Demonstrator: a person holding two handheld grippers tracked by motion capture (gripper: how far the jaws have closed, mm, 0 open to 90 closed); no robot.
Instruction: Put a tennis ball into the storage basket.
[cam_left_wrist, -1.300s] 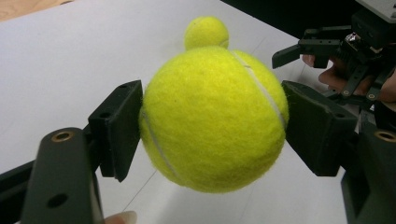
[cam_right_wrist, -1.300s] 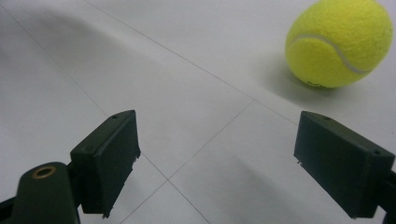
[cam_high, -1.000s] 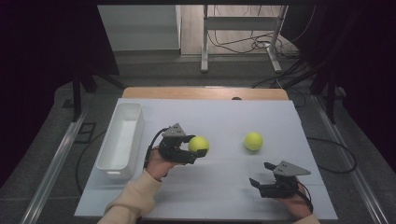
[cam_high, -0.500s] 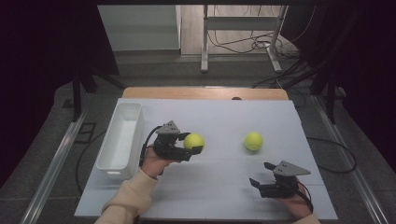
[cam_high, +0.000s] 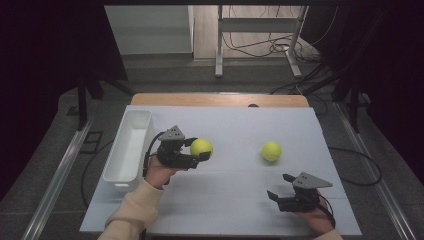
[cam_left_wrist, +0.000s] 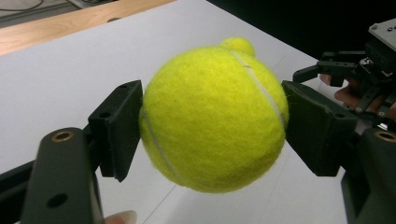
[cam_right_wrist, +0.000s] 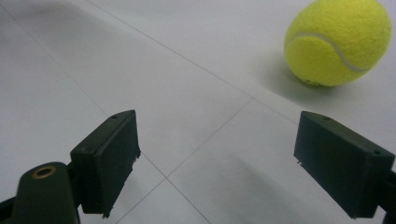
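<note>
My left gripper (cam_high: 199, 151) is shut on a yellow tennis ball (cam_high: 201, 147), held just above the white table left of centre. In the left gripper view the ball (cam_left_wrist: 212, 116) sits squeezed between both black pads (cam_left_wrist: 119, 126). A second tennis ball (cam_high: 271, 150) lies on the table at centre right; it also shows in the right gripper view (cam_right_wrist: 338, 42), ahead and to the right of the jaws. My right gripper (cam_high: 278, 186) rests low near the front right, open and holding nothing (cam_right_wrist: 224, 154), a short way in front of that second ball.
A long white bin (cam_high: 129, 150) stands along the table's left side, just left of my left hand. The table's wooden far edge (cam_high: 220, 99) runs behind the white sheet. Beyond it are a floor with cables and a metal stand.
My left gripper has drifted a little to the left and away from me, still holding the ball. The right gripper and the loose ball have stayed put.
</note>
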